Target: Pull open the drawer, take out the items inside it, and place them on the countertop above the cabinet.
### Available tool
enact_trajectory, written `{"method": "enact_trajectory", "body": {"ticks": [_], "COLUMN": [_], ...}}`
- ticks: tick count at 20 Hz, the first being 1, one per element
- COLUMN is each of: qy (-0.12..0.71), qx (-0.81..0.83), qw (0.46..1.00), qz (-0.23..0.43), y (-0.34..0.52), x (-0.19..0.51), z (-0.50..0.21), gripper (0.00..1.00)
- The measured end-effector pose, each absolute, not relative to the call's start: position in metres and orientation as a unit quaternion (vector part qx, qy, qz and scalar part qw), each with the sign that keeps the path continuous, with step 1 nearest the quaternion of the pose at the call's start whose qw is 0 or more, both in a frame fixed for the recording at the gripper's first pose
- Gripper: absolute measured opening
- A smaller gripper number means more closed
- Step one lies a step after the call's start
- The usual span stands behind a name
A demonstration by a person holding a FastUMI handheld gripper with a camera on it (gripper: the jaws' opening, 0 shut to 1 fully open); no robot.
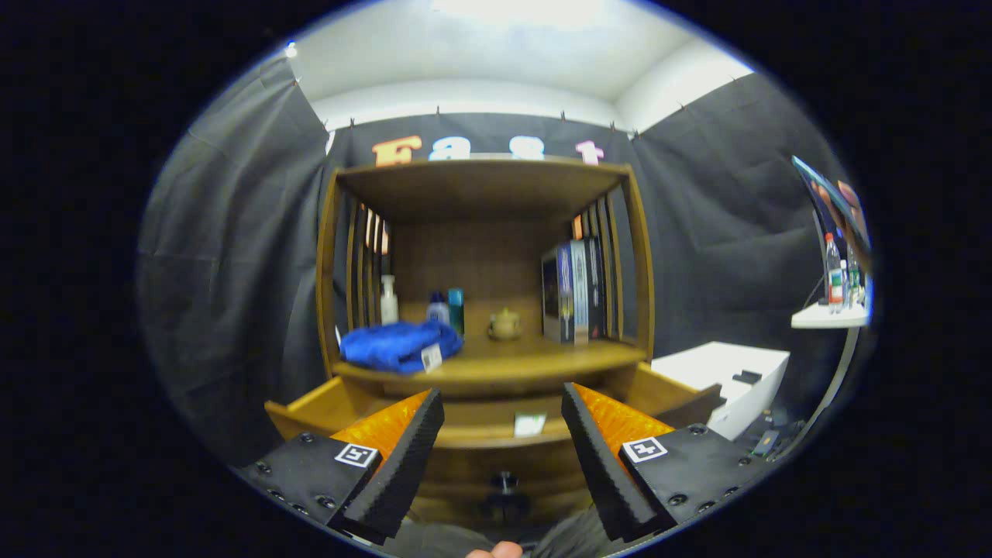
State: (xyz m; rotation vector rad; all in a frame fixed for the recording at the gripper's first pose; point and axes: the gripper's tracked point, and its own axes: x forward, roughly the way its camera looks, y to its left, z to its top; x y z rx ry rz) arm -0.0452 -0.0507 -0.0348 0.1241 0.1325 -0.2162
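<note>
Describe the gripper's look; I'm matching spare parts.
The gripper has two wedge-shaped orange fingers faced with black ribbed rubber pads. Each sits on a black bolted mounting block bearing a small square black-and-white marker.

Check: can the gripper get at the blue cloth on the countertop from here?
Probably yes. The gripper is open and holds nothing, and the blue cloth lies at the countertop front edge, beyond the left finger, with nothing between. The open drawer sits below that path.

Drawer (496, 434) inside hidden by tool (502, 403).

Bright overhead glare, strong fisheye edge distortion
</note>
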Motion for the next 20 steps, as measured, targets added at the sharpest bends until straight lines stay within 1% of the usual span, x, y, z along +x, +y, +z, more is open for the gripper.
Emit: {"method": "enact_trajectory", "body": {"ticks": [2, 3, 5, 6, 7, 9, 11, 14, 17, 20], "qy": [0.075, 0.09, 0.127, 0.157, 0.2, 0.316, 0.411, 0.489, 0.565, 0.594], "qx": [0.045, 0.034, 0.007, 0.005, 0.015, 0.052, 0.096, 0.145, 0.147, 0.184], "qw": [0.99, 0.986, 0.968, 0.958, 0.948, 0.916, 0.881, 0.837, 0.787, 0.76], "qz": [-0.115, -0.138, -0.217, -0.24, -0.248, -0.242, -0.216, -0.2, -0.197, -0.191], "y": [-0.061, -0.074, -0.113, -0.128, -0.134, -0.128, -0.111, -0.096, -0.092, -0.08], "x": [-0.025, -0.016, -0.004, 0.003, 0.01, 0.023, 0.036, 0.053, 0.048, 0.051], "z": [-0.01, -0.003, 0.004, -0.001, -0.018, -0.074, -0.12, -0.166, -0.205, -0.232], "gripper": [0.99, 0.99, 0.99, 0.99, 0.99, 0.98, 0.98, 0.98, 0.99, 1.0]}}
